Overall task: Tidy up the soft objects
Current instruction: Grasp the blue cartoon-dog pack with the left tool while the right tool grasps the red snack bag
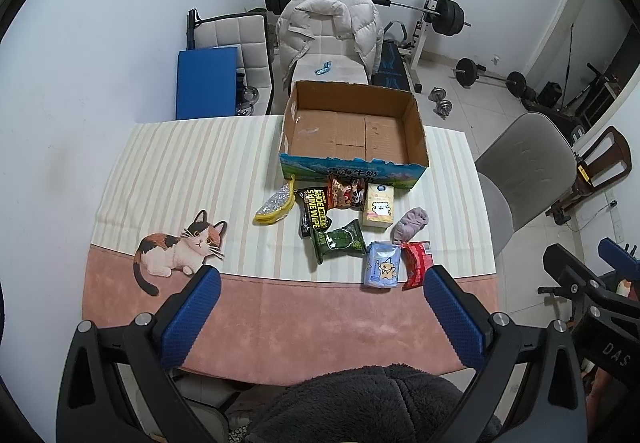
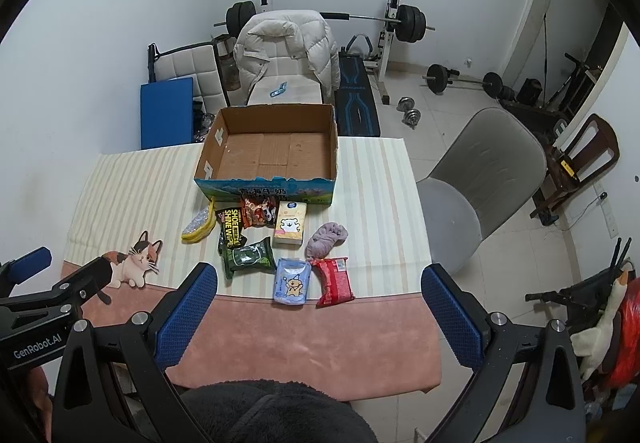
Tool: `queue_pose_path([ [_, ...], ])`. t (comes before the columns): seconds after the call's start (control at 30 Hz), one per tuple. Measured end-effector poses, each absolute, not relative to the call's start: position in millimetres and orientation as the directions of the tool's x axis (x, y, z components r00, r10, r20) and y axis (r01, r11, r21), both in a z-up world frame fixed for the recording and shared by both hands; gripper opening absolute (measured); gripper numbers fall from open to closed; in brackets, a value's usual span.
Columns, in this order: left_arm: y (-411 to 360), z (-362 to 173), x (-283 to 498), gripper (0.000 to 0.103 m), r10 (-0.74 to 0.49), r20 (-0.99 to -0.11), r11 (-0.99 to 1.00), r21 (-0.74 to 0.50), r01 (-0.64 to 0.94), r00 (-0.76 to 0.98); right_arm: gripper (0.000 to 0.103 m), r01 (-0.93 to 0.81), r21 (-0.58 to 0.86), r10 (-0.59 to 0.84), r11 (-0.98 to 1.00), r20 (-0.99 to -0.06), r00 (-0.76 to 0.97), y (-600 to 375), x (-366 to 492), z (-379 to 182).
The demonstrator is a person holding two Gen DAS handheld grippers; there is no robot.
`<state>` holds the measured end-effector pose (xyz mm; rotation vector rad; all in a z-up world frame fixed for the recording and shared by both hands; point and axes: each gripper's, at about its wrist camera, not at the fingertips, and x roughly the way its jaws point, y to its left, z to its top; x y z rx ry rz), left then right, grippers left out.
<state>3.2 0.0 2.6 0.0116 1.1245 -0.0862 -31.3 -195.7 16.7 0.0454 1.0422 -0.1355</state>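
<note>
An empty cardboard box (image 1: 416, 123) (image 2: 330, 131) stands at the table's far side. Before it lie several soft packs: a yellow pouch (image 1: 276, 205) (image 2: 199, 227), a black shoe-wipe pack (image 1: 315, 209) (image 2: 231, 231), a red snack bag (image 1: 344, 195) (image 2: 259, 211), a cream tissue pack (image 1: 378, 205) (image 2: 290, 229), a green pack (image 1: 340, 241) (image 2: 248, 257), a blue tissue pack (image 1: 383, 264) (image 2: 293, 281), a red pack (image 1: 416, 263) (image 2: 334, 281) and a mauve cloth (image 1: 410, 225) (image 2: 326, 237). My left gripper (image 1: 322, 317) and right gripper (image 2: 320, 317) hover open above the near edge, holding nothing.
The table wears a striped cloth (image 1: 192, 163) with a cat print (image 1: 176, 249) and pink border. A grey chair (image 1: 524, 171) (image 2: 480, 179) stands to the right, a jacket-draped chair (image 1: 328, 31) behind the box, weights on the floor. A dark fleece sleeve (image 1: 372, 403) fills the bottom.
</note>
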Motion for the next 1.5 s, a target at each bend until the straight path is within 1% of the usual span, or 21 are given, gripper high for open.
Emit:
queue_pose_path([
  [0.13, 2.0, -14.1, 18.6, 0.103, -0.051, -0.901, 0.998, -0.03, 0.054, 0.431, 0.103, 0.148, 0.02, -0.053, 0.989, -0.88, 0.471, -203.9, -19.3, -4.3],
  [0.27, 1.7, -64.1, 52.2, 0.103, 0.009, -0.925, 0.999, 0.023, 0.032, 0.379, 0.103, 0.162, 0.064, -0.012, 0.985, -0.905, 0.425, -222.1, 6.7, -52.3],
  [0.4, -8.0, -145.5, 86.1, 0.103, 0.062, -0.966, 0.993, 0.084, 0.078, 0.25, 0.103, 0.188, 0.075, 0.017, 0.979, -0.955, 0.295, -247.6, 48.1, -143.1],
  [0.47, -15.2, -184.2, 96.2, 0.103, 0.054, -0.982, 0.992, 0.074, 0.103, 0.183, 0.103, 0.204, 0.062, 0.018, 0.977, -0.977, 0.211, -260.3, 65.3, -195.2],
  [0.53, -24.8, -222.6, 106.6, 0.102, 0.025, -0.995, 0.993, 0.035, 0.113, 0.094, 0.103, 0.211, 0.053, 0.024, 0.976, -0.99, 0.137, -272.0, 81.4, -251.8],
  [0.63, -43.8, -270.4, 118.8, 0.096, -0.016, -1.0, 0.993, -0.016, 0.115, 0.0, 0.098, 0.223, 0.077, 0.066, 0.972, -0.996, 0.057, -284.7, 97.1, -316.2],
  [0.67, -51.4, -281.9, 121.8, 0.096, -0.027, -0.999, 0.992, -0.029, 0.121, -0.018, 0.096, 0.227, 0.088, 0.086, 0.97, -0.996, 0.018, -288.1, 101.2, -340.5],
  [0.77, -73.0, -308.8, 130.4, 0.096, -0.052, -0.996, 0.99, -0.061, 0.127, -0.073, 0.091, 0.231, 0.097, 0.107, 0.968, -0.994, -0.033, -292.4, 110.6, -383.0],
  [0.8, -80.0, -316.5, 133.1, 0.096, -0.067, -0.994, 0.988, -0.079, 0.13, -0.092, 0.088, 0.232, 0.1, 0.115, 0.968, -0.992, -0.051, -293.9, 113.0, -395.8],
  [0.83, -83.8, -322.1, 134.0, 0.096, -0.073, -0.991, 0.988, -0.087, 0.131, -0.112, 0.08, 0.236, 0.106, 0.126, 0.966, -0.989, -0.071, -296.1, 114.5, -408.5],
  [0.93, -97.9, -338.7, 136.4, 0.096, -0.084, -0.984, 0.986, -0.105, 0.133, -0.154, 0.066, 0.251, 0.137, 0.172, 0.958, -0.978, -0.121, -300.7, 113.1, -430.6],
  [0.97, -102.0, -343.9, 136.0, 0.096, -0.081, -0.983, 0.985, -0.104, 0.136, -0.167, 0.055, 0.249, 0.134, 0.17, 0.959, -0.977, -0.128, -302.5, 110.7, -434.2],
  [1.13, -127.3, -372.3, 130.1, 0.096, -0.091, -0.969, 0.98, -0.128, 0.152, -0.229, 0.052, 0.274, 0.106, 0.148, 0.956, -0.979, -0.138, -324.6, 92.9, -435.8],
  [1.3, -151.0, -411.3, 125.4, 0.096, -0.055, -0.958, 0.979, -0.107, 0.174, -0.281, 0.054, 0.317, 0.123, 0.177, 0.94, -0.973, -0.146, -350.9, 73.2, -441.5],
  [1.37, -151.6, -424.7, 123.7, 0.088, -0.039, -0.956, 0.981, -0.092, 0.169, -0.292, 0.056, 0.322, 0.123, 0.18, 0.939, -0.972, -0.153, -356.2, 69.0, -446.2],
  [1.43, -150.8, -433.9, 120.6, 0.06, -0.029, -0.954, 0.984, -0.079, 0.159, -0.297, 0.057, 0.321, 0.119, 0.178, 0.94, -0.971, -0.161, -358.5, 66.9, -450.6],
  [1.47, -150.7, -436.8, 118.3, 0.06, -0.017, -0.957, 0.985, -0.065, 0.159, -0.289, 0.057, 0.323, 0.12, 0.181, 0.939, -0.97, -0.165, -360.0, 65.2, -454.2],
  [1.5, -151.2, -435.4, 116.6, 0.052, -0.008, -0.962, 0.985, -0.054, 0.164, -0.272, 0.057, 0.324, 0.118, 0.181, 0.939, -0.969, -0.17, -360.4, 63.6, -456.9],
])
